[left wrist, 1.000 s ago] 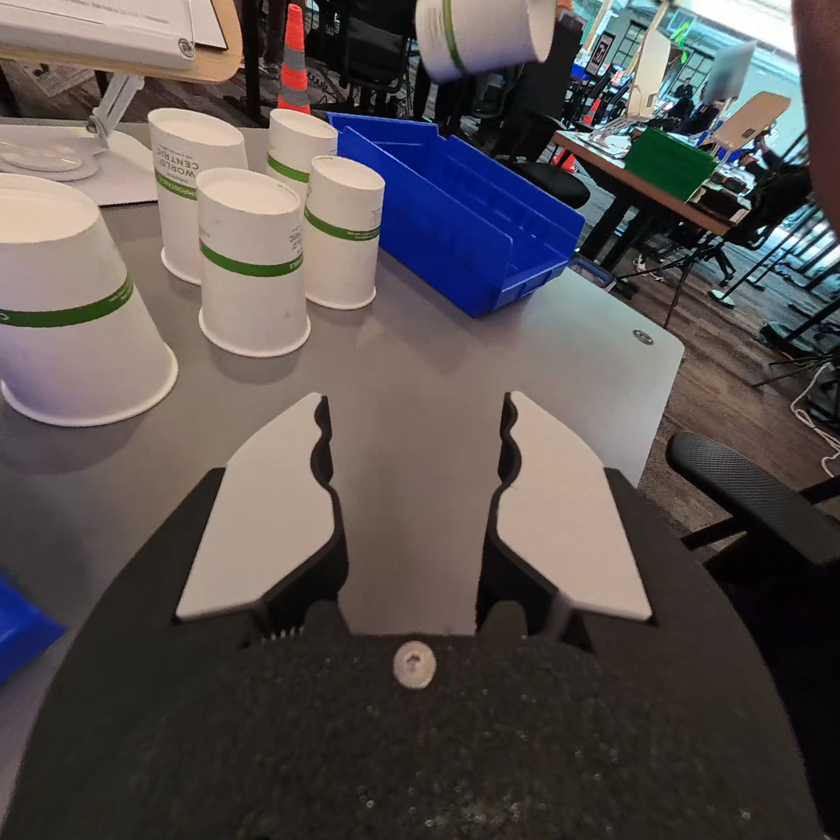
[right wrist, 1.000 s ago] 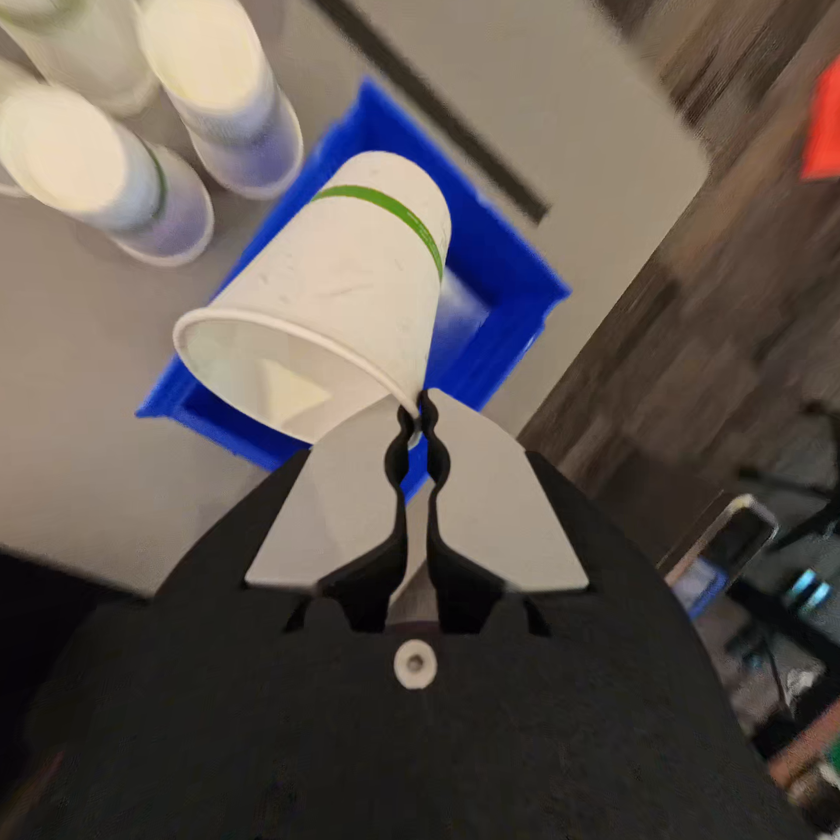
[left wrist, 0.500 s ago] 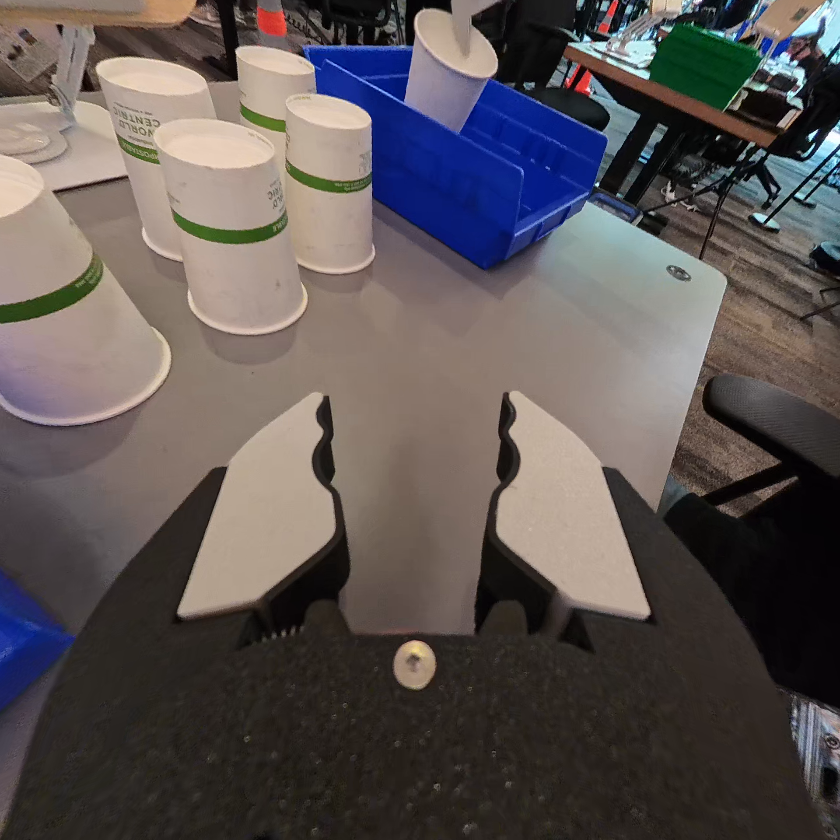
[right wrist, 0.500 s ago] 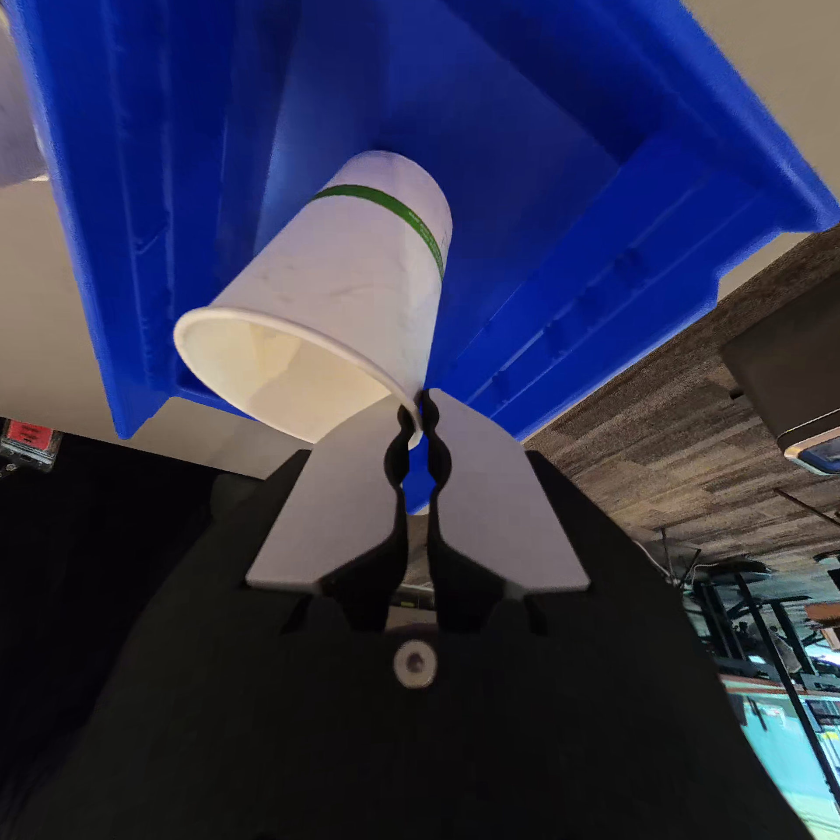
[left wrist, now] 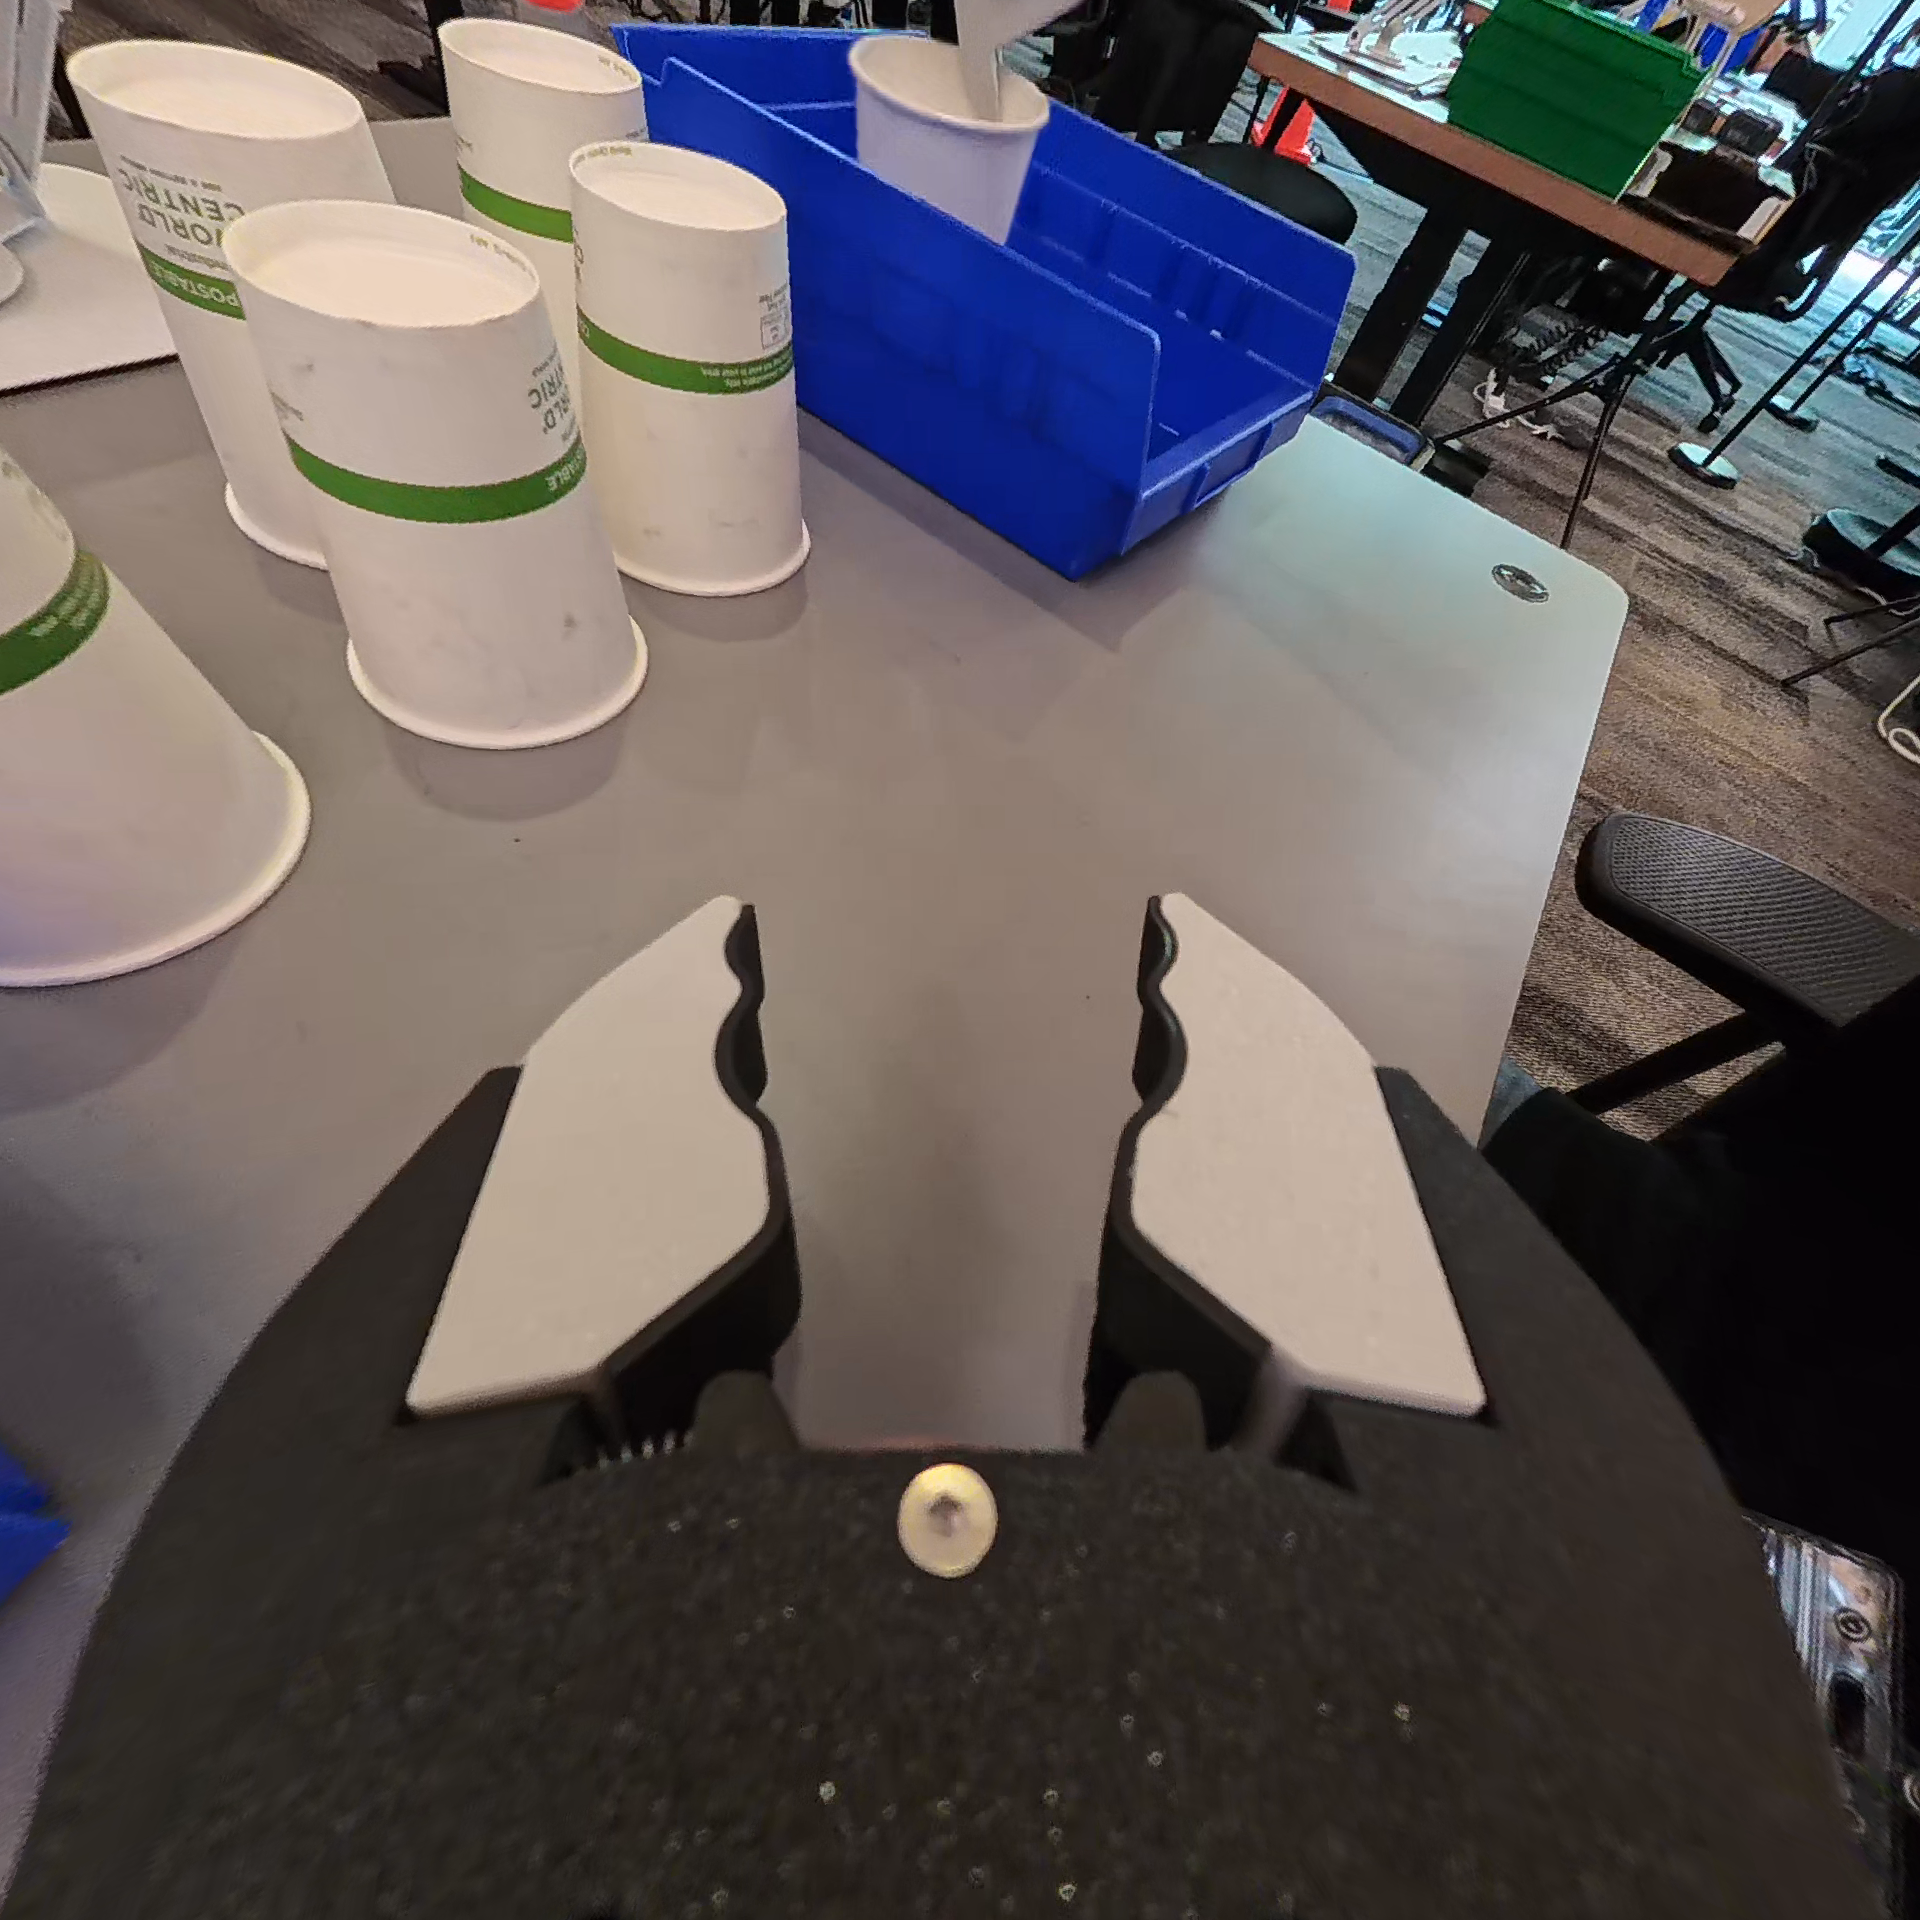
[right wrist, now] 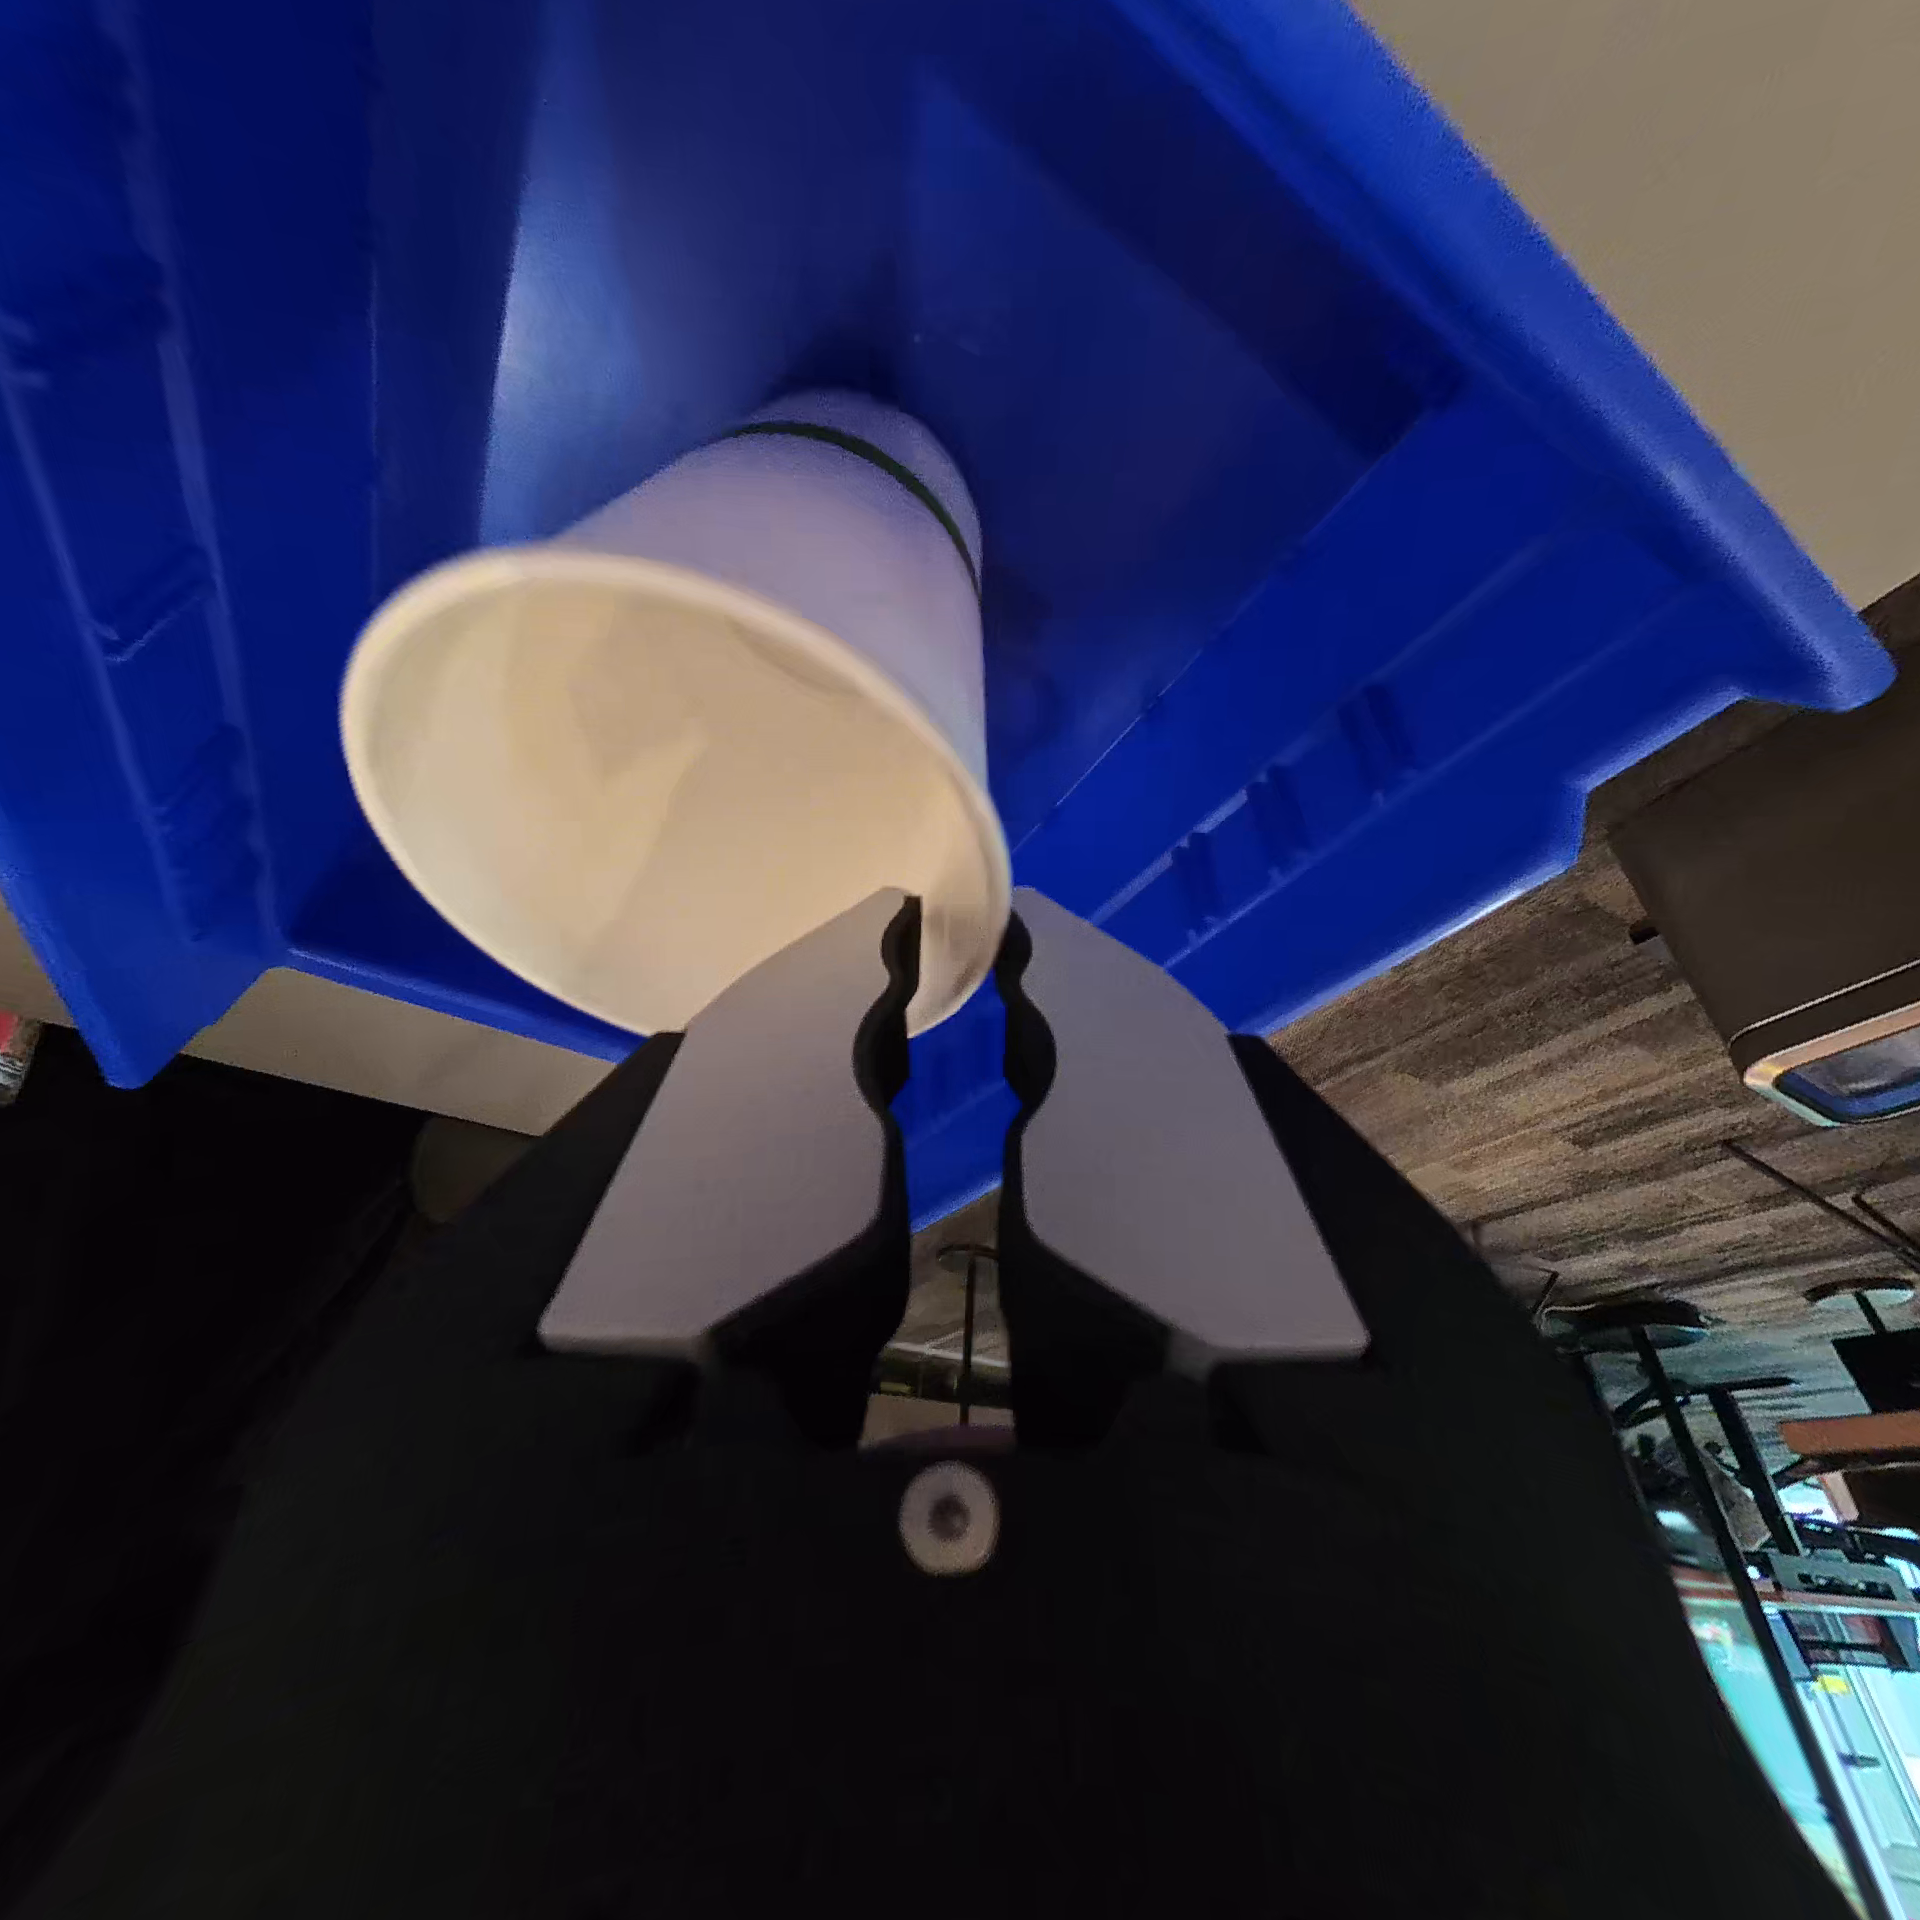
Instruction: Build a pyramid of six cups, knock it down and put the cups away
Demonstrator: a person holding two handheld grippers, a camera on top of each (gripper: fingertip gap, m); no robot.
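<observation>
Several white paper cups with green bands stand upside down on the grey table (left wrist: 935,790) at the left: one nearest (left wrist: 457,499), one beside it (left wrist: 686,384), one at the far left edge (left wrist: 104,779). My left gripper (left wrist: 945,935) is open and empty above the table, to the right of them. A blue bin (left wrist: 987,343) stands behind. My right gripper (right wrist: 956,935) reaches down into the bin (right wrist: 1351,520). Its jaws stand slightly apart with the rim of an upright cup (right wrist: 727,623) between them. That cup shows in the left wrist view (left wrist: 945,145), inside the bin.
The table's right edge runs close by, with a black office chair armrest (left wrist: 1745,914) beyond it. A green bin (left wrist: 1558,94) sits on another desk at the back right. A blue object (left wrist: 21,1527) shows at the lower left edge.
My right gripper carried the cup down into the blue bin, and its jaws have parted a little around the rim. My left gripper stayed open and tilted slightly down.
</observation>
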